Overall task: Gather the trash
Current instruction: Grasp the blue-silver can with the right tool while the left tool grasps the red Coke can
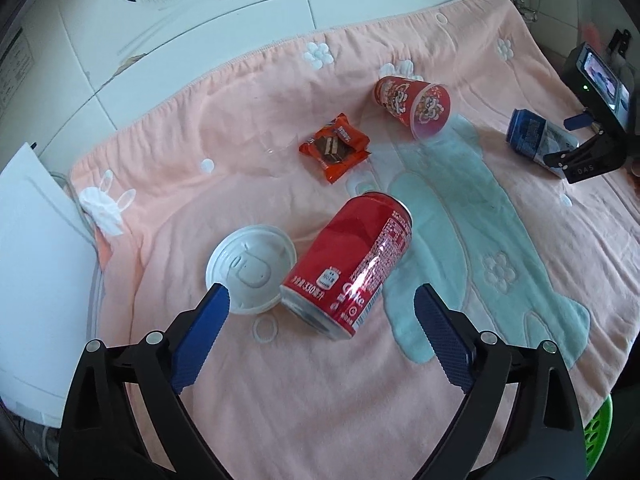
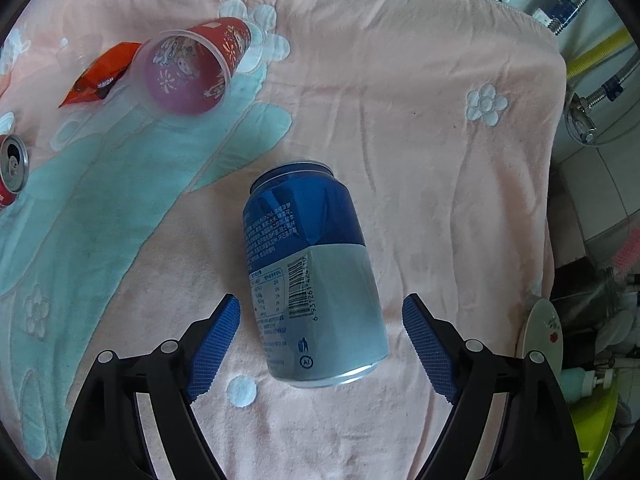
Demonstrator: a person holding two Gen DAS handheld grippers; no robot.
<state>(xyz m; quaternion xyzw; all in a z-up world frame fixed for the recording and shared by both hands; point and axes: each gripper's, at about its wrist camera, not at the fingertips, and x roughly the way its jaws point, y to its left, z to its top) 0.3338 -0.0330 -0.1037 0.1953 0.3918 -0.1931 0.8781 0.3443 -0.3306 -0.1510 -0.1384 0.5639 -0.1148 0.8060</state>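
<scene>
A red cola can (image 1: 352, 260) lies on its side on the pink towel (image 1: 248, 400). My left gripper (image 1: 322, 300) is open, its blue pads on either side of the can's near end. A white lid (image 1: 250, 268) lies left of the can, touching it. An orange snack wrapper (image 1: 336, 148) and a red printed cup (image 1: 414, 106) on its side lie farther back. A blue and silver can (image 2: 310, 276) lies on its side between the open pads of my right gripper (image 2: 320, 312). It also shows in the left wrist view (image 1: 536, 138).
A white box (image 1: 36, 280) stands at the towel's left edge. White tiled wall (image 1: 200, 40) runs behind. A green basket (image 1: 598, 436) sits low right. Pipes and a valve (image 2: 588, 80), a plate (image 2: 544, 332) and bottles crowd the towel's right side.
</scene>
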